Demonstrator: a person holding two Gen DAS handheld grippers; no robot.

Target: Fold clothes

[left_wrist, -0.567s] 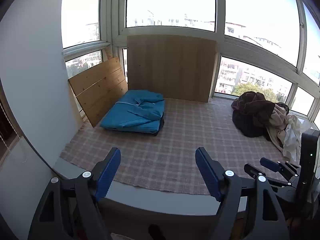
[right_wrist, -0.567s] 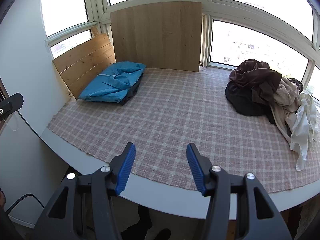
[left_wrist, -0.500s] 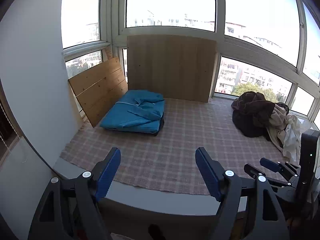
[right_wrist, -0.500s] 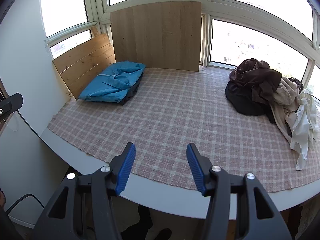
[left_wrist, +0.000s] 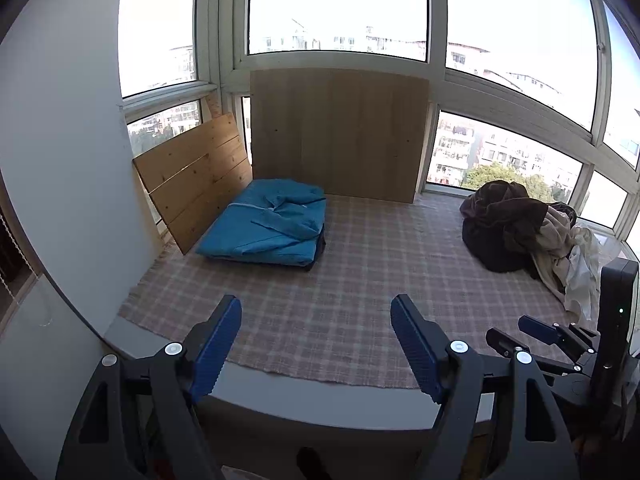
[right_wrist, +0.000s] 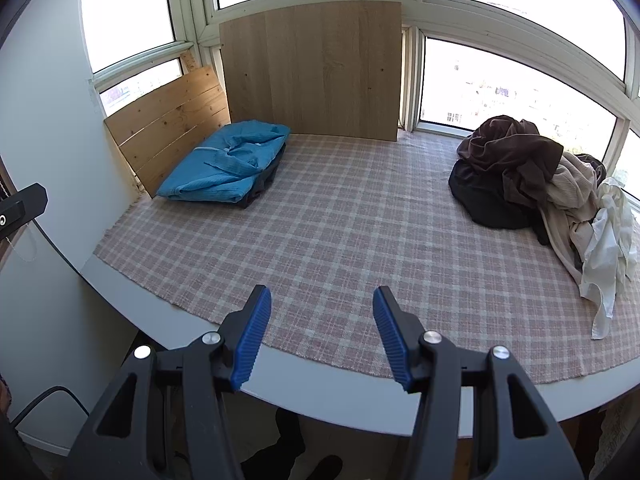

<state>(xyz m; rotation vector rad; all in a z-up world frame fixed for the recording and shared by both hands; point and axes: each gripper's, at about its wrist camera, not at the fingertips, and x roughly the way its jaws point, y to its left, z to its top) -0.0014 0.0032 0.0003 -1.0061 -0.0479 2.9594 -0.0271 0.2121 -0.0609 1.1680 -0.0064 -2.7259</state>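
Note:
A folded blue garment [left_wrist: 268, 226] [right_wrist: 228, 166] lies on a dark folded one at the far left of the checked cloth [left_wrist: 360, 280] [right_wrist: 360, 232]. At the far right sits a heap of unfolded clothes [left_wrist: 520, 236] [right_wrist: 532, 184]: brown, black, beige and white pieces. My left gripper [left_wrist: 316, 344] hangs open over the near table edge, holding nothing. My right gripper [right_wrist: 322, 334] is open too, above the cloth's near edge, empty. In the left wrist view the right gripper [left_wrist: 536, 336] shows at the lower right.
Two wooden boards [left_wrist: 340, 132] [right_wrist: 168, 120] lean against the windows behind the blue garment. A white wall [left_wrist: 60, 160] bounds the left side. The white table rim [right_wrist: 320, 376] runs along the front. A cable [right_wrist: 48, 396] hangs at lower left.

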